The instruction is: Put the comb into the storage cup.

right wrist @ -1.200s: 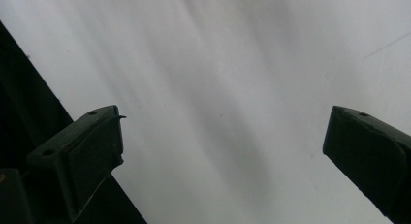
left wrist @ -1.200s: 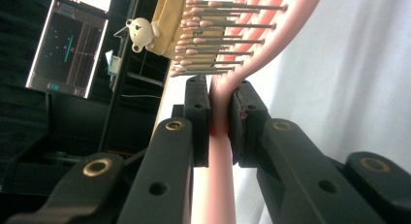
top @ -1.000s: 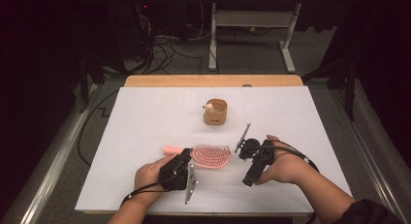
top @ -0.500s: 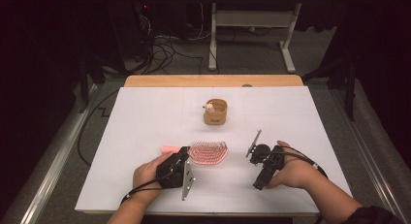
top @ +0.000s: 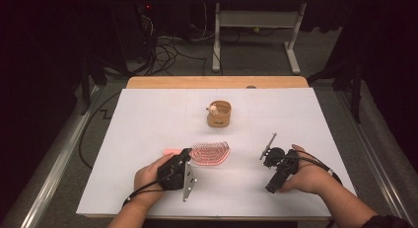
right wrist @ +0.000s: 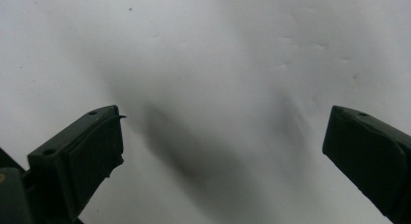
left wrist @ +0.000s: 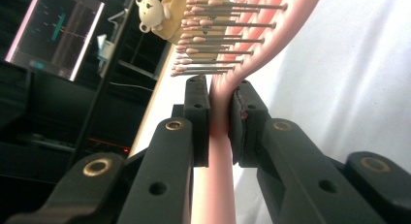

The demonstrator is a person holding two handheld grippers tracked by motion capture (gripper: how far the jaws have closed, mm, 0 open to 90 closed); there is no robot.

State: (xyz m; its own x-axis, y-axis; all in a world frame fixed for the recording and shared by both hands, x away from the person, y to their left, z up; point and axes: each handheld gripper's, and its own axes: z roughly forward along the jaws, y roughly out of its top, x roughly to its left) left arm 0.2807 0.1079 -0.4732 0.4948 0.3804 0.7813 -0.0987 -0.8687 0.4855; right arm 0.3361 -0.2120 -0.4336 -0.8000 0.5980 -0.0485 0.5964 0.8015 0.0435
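Pink hairbrush (top: 211, 153) lies near the front of the white-covered counter (top: 148, 114), its handle clamped between the pads of the left hand-held gripper (top: 183, 159); in the left gripper view the jaws pinch the slim handle (left wrist: 219, 112) from both sides, bristles fanning out ahead. Well apart to the right, the right hand-held gripper (top: 272, 156) rests low over bare counter, its jaws spread wide with nothing between them. A small tan cup with a bear figure (top: 219, 113) stands farther back, near the counter's middle.
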